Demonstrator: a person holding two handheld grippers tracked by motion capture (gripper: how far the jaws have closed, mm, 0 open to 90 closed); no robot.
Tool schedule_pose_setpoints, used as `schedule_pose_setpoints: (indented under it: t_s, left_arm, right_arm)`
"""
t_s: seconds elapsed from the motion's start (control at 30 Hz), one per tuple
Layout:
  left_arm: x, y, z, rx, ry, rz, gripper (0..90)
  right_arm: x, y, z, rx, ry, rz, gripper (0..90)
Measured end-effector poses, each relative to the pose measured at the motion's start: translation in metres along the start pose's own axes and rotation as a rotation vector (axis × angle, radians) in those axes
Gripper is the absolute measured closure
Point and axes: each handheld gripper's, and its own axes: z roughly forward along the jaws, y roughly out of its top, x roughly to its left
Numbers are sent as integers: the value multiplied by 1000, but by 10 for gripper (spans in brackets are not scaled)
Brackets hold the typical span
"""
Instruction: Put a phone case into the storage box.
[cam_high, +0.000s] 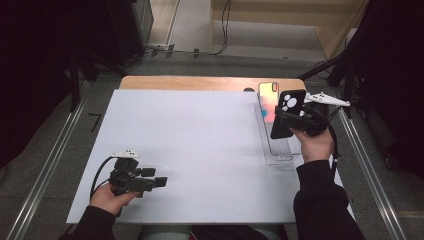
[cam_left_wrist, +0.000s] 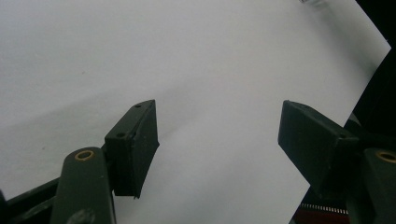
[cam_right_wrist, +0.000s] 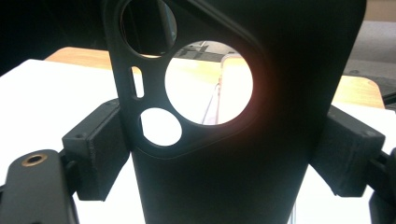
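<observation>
Black case: upright at 2 o'clock, clamped by its edges in right claw, above phone in clear tray; left claw: wide, holding nothing, 7 o'clock over white surface

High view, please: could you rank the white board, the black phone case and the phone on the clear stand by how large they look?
1. White board, far the largest.
2. Black phone case.
3. Phone, partly hidden behind the case, so this ranking is unsure.
</observation>
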Motion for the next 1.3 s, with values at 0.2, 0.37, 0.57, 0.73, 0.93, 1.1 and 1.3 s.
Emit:
schedule_pose_setpoints:
  t_s: [0.2,0.37,0.57,0.73,0.93,1.1,1.3]
  left_arm:
    - [-1,0,3,11,-2,6,289]
    - [-1,0,2,-1,-16,7,289]
    - [-1,1,2,-3,-15,8,289]
    - [-1,0,4,9,-10,9,289]
    - [-1,1,3,5,-8,9,289]
    - [-1,0,3,7,-9,10,289]
    - [-2,0,4,8,-14,12,289]
  right_arm:
    - [-4,0,25,34,-23,-3,129]
    - [-9,-5,50,50,-51,29,129]
    - [-13,-5,71,73,-76,46,129]
    - [-20,0,87,100,-97,47,129]
    - [-27,1,107,140,-113,57,129]
    - [-26,3,122,153,-116,52,129]
    - [-25,9,135,169,-127,49,131]
